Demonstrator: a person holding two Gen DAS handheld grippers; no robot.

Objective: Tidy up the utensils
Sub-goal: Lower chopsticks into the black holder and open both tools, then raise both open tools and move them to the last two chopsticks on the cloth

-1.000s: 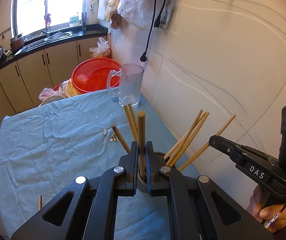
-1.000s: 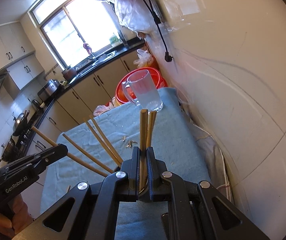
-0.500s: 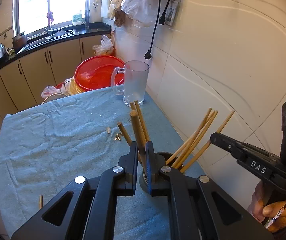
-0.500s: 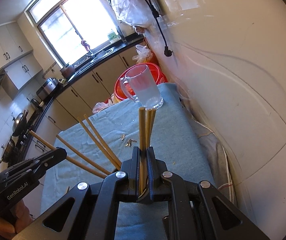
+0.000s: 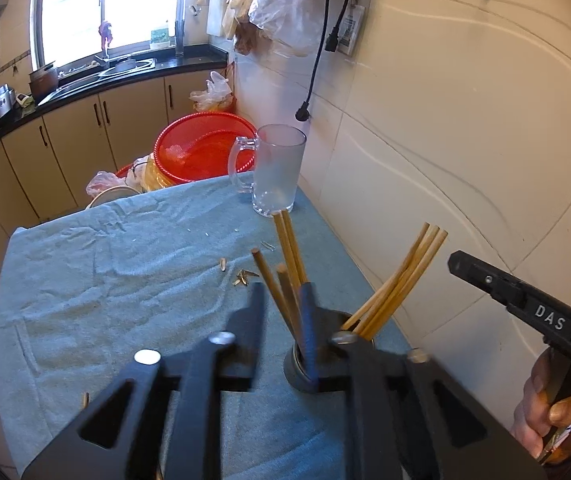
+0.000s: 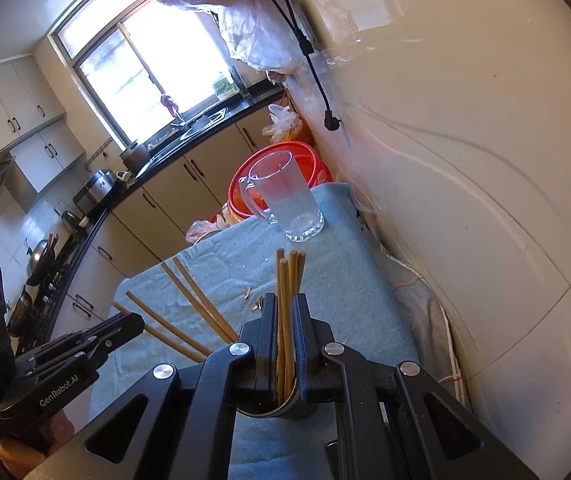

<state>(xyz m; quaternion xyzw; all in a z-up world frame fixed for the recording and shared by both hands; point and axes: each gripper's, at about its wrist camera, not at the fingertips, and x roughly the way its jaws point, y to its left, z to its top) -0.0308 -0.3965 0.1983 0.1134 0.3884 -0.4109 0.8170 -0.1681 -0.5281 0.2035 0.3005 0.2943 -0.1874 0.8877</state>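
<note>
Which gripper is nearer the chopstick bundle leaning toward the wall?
Right. The right gripper has its fingers shut on that wall-side bundle, just above the holder. The left gripper is beside it at the same holder, jaws opening around the other chopsticks.

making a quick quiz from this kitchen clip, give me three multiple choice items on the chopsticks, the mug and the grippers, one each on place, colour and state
1. Where do the chopsticks stand?
A. in the glass mug
B. in the dark holder
C. flat on the cloth

2. What colour is the cloth?
A. red
B. white
C. blue-grey

3. How is the right gripper?
A. shut on chopsticks
B. wide open, empty
C. holding the mug

Key: 1 B, they fan out of the holder's mouth. 2 C, the cloth is blue-grey. 3 A, its pads press a bundle of chopsticks.
</note>
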